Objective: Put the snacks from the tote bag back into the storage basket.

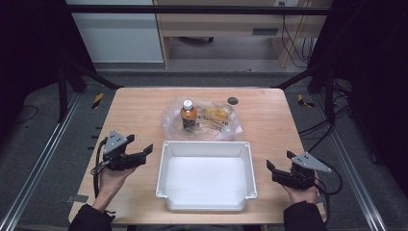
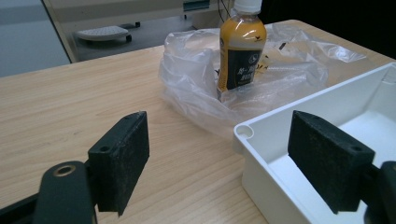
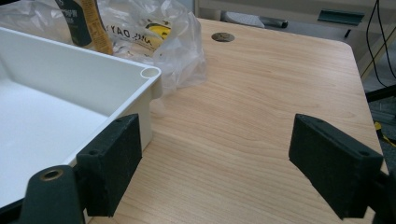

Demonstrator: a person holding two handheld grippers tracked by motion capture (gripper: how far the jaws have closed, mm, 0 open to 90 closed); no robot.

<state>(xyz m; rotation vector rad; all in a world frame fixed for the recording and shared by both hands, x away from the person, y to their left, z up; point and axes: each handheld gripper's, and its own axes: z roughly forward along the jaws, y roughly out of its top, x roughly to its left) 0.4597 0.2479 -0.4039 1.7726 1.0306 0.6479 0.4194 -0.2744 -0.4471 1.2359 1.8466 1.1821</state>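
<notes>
Your left gripper [image 1: 144, 153] and right gripper [image 1: 273, 169] flank the white bin [image 1: 206, 196], both spread wide and empty, ready to reach. The bottle [image 1: 188, 115] stands upright in the plastic bag [image 1: 214, 126] just behind the bin, untouched.

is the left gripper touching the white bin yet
Apart. In the high view the left gripper sits over bare table, with a strip of wood between its open jaws and the rim of the white bin.
</notes>
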